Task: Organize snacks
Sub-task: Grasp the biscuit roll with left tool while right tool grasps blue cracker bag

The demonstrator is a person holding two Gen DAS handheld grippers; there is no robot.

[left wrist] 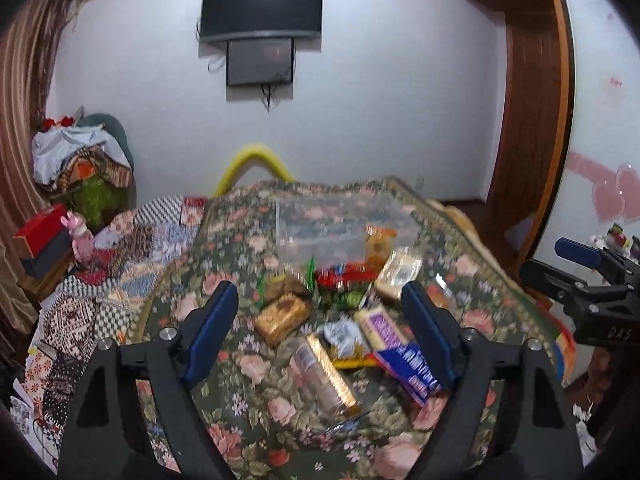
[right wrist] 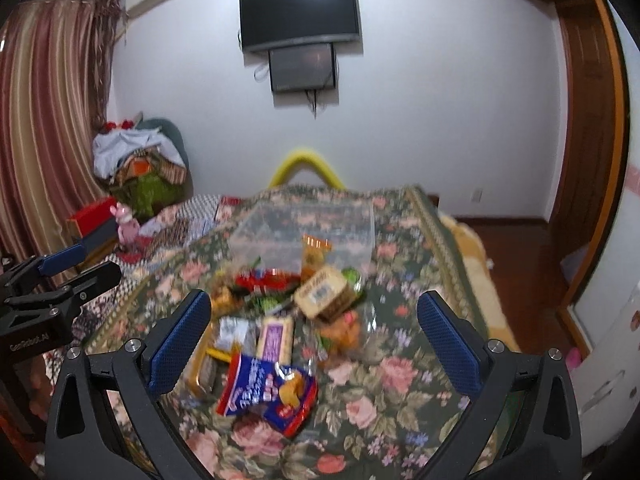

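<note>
A: Left gripper [left wrist: 320, 330]: jaws apart, nothing between the pads, poised above the near end of the snack heap. Entered as empty.

B: And its counterpart?

A: Right gripper [right wrist: 314, 342]: jaws spread wide, also empty, over the blue-and-red snack bag [right wrist: 266, 394]. Both point down at a slant toward the pile, which I judge to be an approach before a first pick.

B: List the stock, left to right, from the left wrist view.

A: Item one, brown biscuit packet [left wrist: 282, 316], lying flat. Item two, clear sleeve of round biscuits [left wrist: 326, 376], lying lengthwise toward the camera. Item three, small silver wrapper [left wrist: 342, 334], crumpled. Item four, pale bar with purple label [left wrist: 382, 326], resting partly on the blue-and-red bag. Farther back: red packet [left wrist: 344, 272], orange-topped pouch [left wrist: 378, 244], pale rectangular pack [left wrist: 400, 270]. Blur prevents reading any labels.

B: Destination?

A: Clear plastic container [left wrist: 340, 220], open-topped, standing just behind the heap on the floral tabletop [left wrist: 248, 360]. It looks empty, so I judge sorting has not begun. Its place directly beyond the snacks likely keeps each transfer short.

B: Why the loose heap?

A: Probably tipped out together; packets overlap and touch, so the topmost, outermost ones would come away cleanest.
</note>
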